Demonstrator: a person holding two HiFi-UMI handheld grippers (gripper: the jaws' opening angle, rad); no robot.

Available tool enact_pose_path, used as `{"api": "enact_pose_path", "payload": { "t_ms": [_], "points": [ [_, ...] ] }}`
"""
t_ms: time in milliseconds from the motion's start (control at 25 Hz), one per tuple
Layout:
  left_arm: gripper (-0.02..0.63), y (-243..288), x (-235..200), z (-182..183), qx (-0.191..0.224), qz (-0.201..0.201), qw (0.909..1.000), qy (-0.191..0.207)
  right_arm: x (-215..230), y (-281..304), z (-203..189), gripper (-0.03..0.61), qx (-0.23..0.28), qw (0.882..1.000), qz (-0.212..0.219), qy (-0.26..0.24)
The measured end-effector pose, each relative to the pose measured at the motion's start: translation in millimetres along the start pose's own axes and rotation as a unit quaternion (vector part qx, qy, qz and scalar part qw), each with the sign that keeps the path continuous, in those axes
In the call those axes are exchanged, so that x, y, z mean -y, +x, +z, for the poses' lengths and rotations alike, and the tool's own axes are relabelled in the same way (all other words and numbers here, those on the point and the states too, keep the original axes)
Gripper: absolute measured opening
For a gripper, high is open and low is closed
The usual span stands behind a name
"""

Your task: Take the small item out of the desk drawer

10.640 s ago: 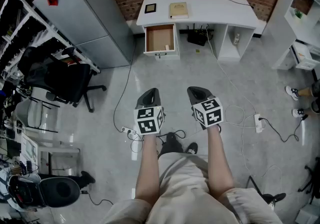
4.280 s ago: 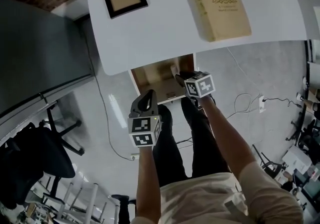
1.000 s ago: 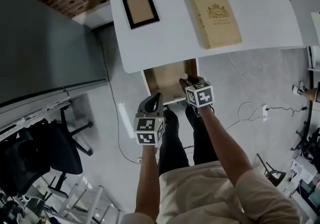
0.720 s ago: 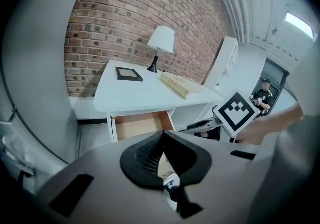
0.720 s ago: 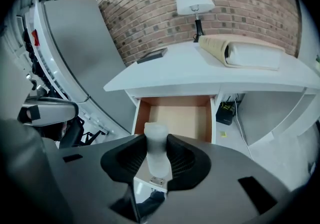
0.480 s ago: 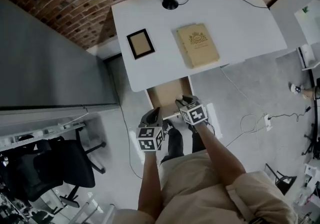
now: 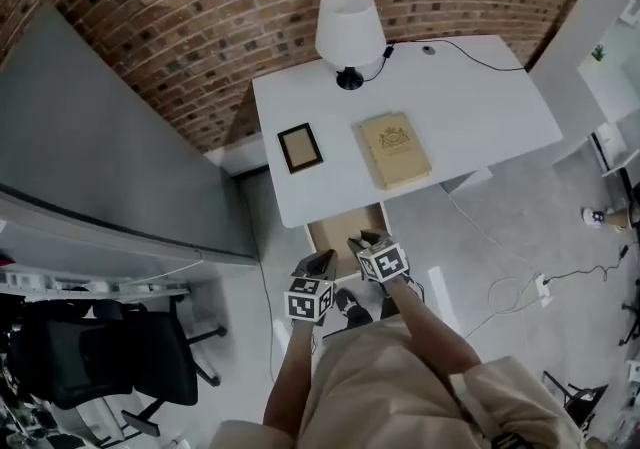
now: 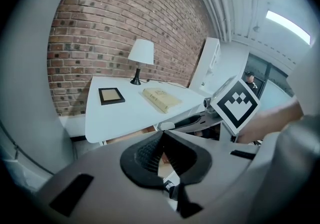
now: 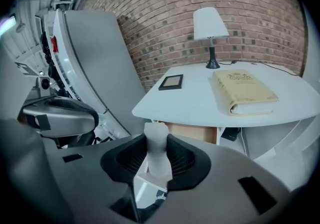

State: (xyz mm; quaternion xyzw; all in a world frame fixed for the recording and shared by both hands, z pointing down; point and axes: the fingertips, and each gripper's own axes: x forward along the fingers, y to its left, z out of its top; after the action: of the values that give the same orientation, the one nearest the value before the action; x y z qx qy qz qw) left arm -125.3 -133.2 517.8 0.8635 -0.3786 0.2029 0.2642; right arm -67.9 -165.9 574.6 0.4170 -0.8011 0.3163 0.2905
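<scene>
Above open drawer [image 7: 340, 224], right hand-held gripper [image 9: 156, 143] pinches small item [image 9: 155, 130], now raised clear: removal looks done; left hand-held gripper [image 8: 161, 143] pressed together

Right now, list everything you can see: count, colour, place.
brick wall: one, red-brown, behind desk
desk: one, white, against the wall
lamp: one, white shade, back of desk
picture frame: one, black, on desk beside book
book: one, tan, middle of desk
drawer: one, wood inside, open under desk's front edge
cabinet: one, grey, beside desk
office chair: one, black, by cabinet
small item: one, white, between right gripper's jaws
left gripper: one, grey, jaws together, empty
right gripper: one, grey, shut on small item
</scene>
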Motion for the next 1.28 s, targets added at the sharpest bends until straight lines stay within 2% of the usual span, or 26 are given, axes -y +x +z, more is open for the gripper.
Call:
{"api": "enact_pose_path", "payload": {
  "t_ms": [240,360,640,720,880,1000,1280],
  "points": [
    [0.017,-1,-1,17,0.012,0.012,0.9998,0.003,-15,-8,13,0.146,0.038,0.999,0.012,0.016],
    [0.017,-9,0,11,0.009,0.016,0.9998,0.008,-25,-14,7,0.146,0.046,0.999,0.025,0.011],
    [0.017,-18,-11,-1,0.015,0.042,0.9989,-0.014,-19,-30,15,0.147,0.093,0.995,0.027,0.009],
    [0.017,-19,-12,-4,0.018,0.046,0.9985,-0.023,-17,-38,17,0.146,0.124,0.992,0.032,0.020],
    [0.017,-25,-18,-7,0.029,0.056,0.9971,-0.042,-31,-49,26,0.146,0.183,0.979,0.074,0.038],
    [0.017,-27,-17,-8,0.036,0.060,0.9961,-0.053,-35,-53,26,0.146,0.188,0.978,0.086,0.032],
    [0.017,-25,-14,-15,0.048,0.075,0.9937,-0.068,-27,-46,15,0.146,0.158,0.984,0.083,0.006]
  ]
}}
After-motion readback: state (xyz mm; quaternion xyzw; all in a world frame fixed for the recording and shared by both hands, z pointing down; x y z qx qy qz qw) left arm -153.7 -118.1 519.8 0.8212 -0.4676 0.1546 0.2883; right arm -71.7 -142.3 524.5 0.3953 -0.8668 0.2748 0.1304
